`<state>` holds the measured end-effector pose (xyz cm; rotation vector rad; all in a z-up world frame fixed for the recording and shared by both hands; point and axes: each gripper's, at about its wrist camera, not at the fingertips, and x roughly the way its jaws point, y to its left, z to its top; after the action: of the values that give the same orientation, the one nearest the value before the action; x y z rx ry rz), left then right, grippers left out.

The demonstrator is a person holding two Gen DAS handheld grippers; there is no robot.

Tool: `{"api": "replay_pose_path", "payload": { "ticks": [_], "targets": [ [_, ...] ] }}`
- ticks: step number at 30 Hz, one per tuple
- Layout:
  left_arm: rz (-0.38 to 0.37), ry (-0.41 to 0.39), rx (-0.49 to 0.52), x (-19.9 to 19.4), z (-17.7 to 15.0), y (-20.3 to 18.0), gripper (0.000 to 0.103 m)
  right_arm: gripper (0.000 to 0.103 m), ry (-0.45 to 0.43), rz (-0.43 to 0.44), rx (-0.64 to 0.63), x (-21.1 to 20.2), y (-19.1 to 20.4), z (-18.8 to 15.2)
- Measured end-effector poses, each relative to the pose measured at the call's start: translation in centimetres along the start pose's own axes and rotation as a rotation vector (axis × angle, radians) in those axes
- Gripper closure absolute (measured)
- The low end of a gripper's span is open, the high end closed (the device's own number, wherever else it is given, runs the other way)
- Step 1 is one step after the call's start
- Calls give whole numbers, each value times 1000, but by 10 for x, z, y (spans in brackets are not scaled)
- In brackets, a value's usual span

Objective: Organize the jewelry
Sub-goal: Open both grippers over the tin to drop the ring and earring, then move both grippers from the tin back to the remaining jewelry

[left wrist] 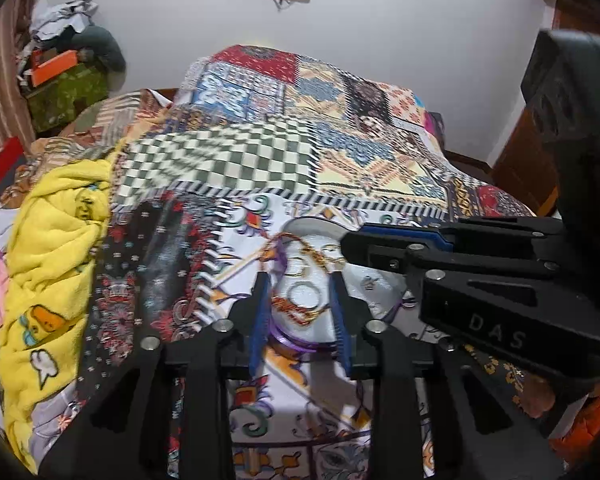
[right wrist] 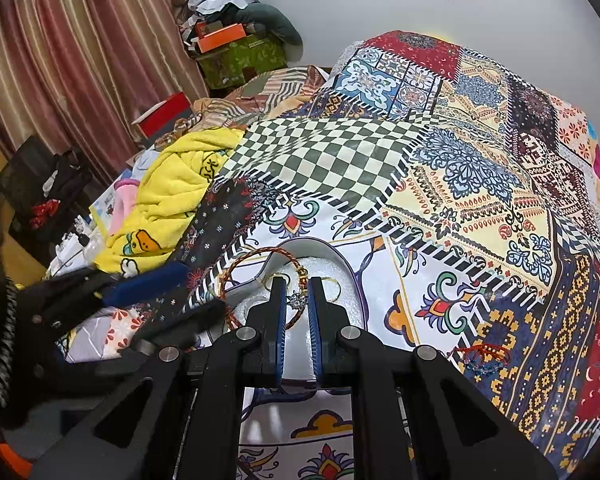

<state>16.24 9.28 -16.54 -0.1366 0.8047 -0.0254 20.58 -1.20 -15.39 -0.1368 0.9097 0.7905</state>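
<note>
A patchwork bedspread covers the bed, with a yellow cartoon blanket bunched at its left edge and striped curtains behind that blanket.

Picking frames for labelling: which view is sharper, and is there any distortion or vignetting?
Right wrist view: crisp, the patchwork quilt is well defined. Left wrist view: softer, the checkered patch is smeared, and the jewelry on the white tray is hard to read. Both: fisheye bending, dark corners.
</note>
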Motion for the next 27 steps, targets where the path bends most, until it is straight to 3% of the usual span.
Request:
{"api": "replay_pose_path", "payload": {
  "ticks": [6,19,27],
  "targets": [
    [102,-27,1,-12,-3,15,64,94,35,-10,-2,8,-1,-4],
    [108,-17,-14,-14,-5,18,63,64,2,-44,1,-11,-5,-11],
    [90,-22,13,-22,-1,2,62,64,-32,-101,13,-42,-18,-23]
  ]
}}
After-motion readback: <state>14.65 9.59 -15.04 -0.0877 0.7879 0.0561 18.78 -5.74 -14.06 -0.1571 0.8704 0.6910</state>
